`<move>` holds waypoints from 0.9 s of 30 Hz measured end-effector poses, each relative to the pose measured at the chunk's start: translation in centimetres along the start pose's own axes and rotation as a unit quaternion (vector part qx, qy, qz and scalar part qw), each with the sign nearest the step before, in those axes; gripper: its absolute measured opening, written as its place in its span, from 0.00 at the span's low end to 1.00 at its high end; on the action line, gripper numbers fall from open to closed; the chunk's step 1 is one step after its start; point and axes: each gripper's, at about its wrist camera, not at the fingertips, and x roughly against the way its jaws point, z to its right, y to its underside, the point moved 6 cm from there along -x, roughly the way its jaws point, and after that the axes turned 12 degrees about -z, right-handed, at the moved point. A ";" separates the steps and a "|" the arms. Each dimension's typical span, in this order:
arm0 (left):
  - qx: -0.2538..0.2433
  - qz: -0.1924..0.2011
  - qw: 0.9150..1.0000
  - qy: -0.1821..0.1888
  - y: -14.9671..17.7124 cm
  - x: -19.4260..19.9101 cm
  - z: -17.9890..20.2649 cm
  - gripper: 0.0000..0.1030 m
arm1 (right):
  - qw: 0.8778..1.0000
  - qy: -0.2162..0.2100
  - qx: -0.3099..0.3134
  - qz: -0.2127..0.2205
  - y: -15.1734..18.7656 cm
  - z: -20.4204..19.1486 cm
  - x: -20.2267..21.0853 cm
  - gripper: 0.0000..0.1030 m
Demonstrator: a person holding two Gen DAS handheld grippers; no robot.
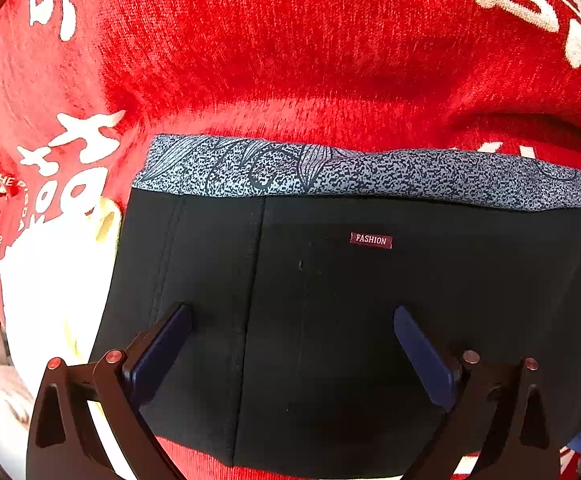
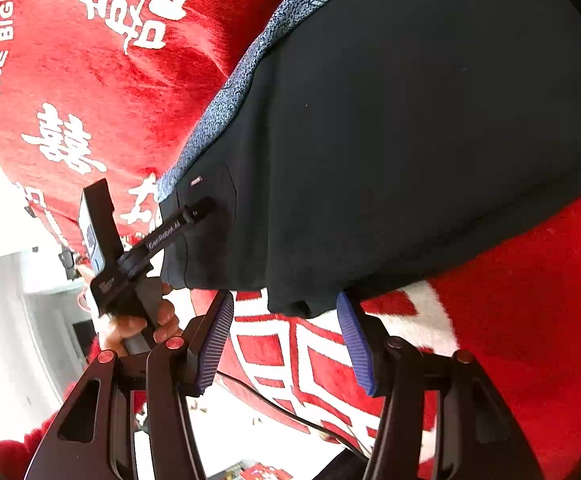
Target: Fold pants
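Observation:
Black pants (image 1: 330, 300) lie folded on a red blanket, with a grey-blue patterned waistband lining (image 1: 330, 172) along their far edge and a small "FASHION" label (image 1: 370, 239). My left gripper (image 1: 292, 320) is open right over the pants, its blue pads apart, holding nothing. In the right wrist view the same pants (image 2: 410, 140) fill the upper right. My right gripper (image 2: 286, 308) is open at the pants' near edge, empty. The left gripper (image 2: 206, 206) shows there too, held by a hand (image 2: 138, 324), its tip on the pants near the label.
The red blanket (image 1: 290, 40) with white characters covers the surface all around. A bright white area (image 1: 50, 280) lies at the left past the blanket's edge. A thin black cable (image 2: 290, 416) runs across the blanket below my right gripper.

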 end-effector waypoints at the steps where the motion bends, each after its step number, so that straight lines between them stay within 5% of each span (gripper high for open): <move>1: -0.001 0.002 1.000 0.001 0.1 0.1 0.2 0.99 | 1.000 -0.001 -0.002 0.003 -0.4 -0.1 -0.4 0.56; 5: -0.010 0.003 1.000 0.008 -0.4 -0.5 -0.9 0.99 | 0.999 -0.017 -0.037 0.009 -1.6 0.5 -1.5 0.56; 7: -0.019 0.002 1.000 0.007 0.0 -0.1 -0.6 0.99 | 0.999 -0.022 -0.044 0.007 -2.1 0.2 -1.1 0.18; 8: -0.025 0.002 1.000 0.006 0.2 0.0 -0.7 0.99 | 0.999 -0.006 -0.031 0.008 -2.6 -0.5 -0.8 0.09; 11: -0.034 0.006 0.999 0.010 1.1 -0.1 -1.4 0.99 | 0.999 0.026 0.012 0.022 -1.5 -2.0 1.6 0.09; 19: -0.061 0.033 0.997 0.021 2.6 -0.4 -2.0 1.00 | 0.998 0.056 -0.013 0.015 0.4 0.7 -0.7 0.08; 23: -0.067 0.015 0.998 0.008 2.3 0.5 -1.9 0.99 | 0.995 0.092 -0.015 -0.023 1.1 0.1 -0.3 0.25; 27: -0.076 0.059 0.995 0.026 -0.2 3.7 -0.6 0.99 | 0.989 0.131 0.071 0.022 0.1 -3.7 3.5 0.25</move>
